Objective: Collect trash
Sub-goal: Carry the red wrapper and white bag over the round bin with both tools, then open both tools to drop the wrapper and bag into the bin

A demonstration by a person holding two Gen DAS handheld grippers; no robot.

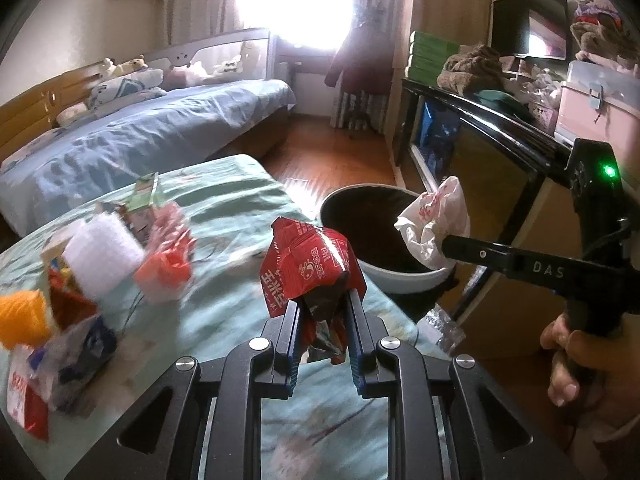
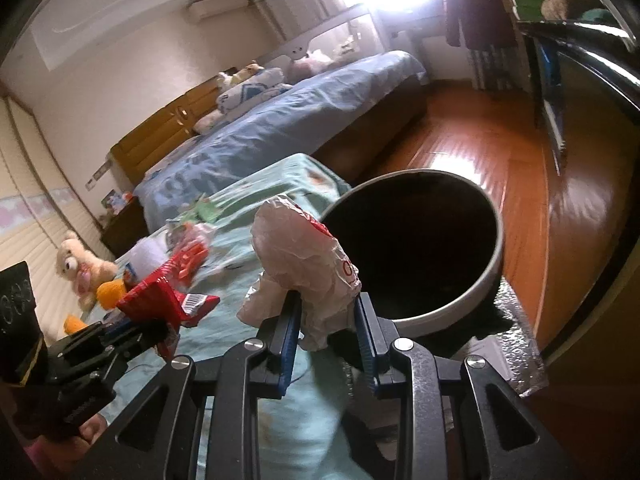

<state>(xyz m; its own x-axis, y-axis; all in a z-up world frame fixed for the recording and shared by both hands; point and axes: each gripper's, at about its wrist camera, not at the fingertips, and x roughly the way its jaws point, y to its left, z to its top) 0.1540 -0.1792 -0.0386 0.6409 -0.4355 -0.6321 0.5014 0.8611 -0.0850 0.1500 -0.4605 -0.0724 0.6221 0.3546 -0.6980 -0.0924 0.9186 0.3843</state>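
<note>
My left gripper [image 1: 322, 300] is shut on a crumpled red snack wrapper [image 1: 310, 264], held above the green-sheeted bed near its right edge. My right gripper [image 2: 326, 300] is shut on a crumpled white plastic bag with red print [image 2: 304, 268]. The left wrist view shows the white bag [image 1: 434, 220] hanging over the rim of the round white bin with a dark inside [image 1: 384, 236]. In the right wrist view the bin [image 2: 416, 248] stands just beyond the bag, and the red wrapper [image 2: 164, 300] shows at lower left in the left gripper [image 2: 160, 326].
A heap of wrappers, a white roll [image 1: 102, 256] and an orange ball [image 1: 22, 318] lies on the green sheet [image 1: 224, 200] at left. A blue bed [image 1: 132, 136] stands behind. A dark cabinet [image 1: 472, 140] lines the right wall beside wooden floor [image 2: 480, 152]. A hand [image 1: 572, 356] grips the right tool.
</note>
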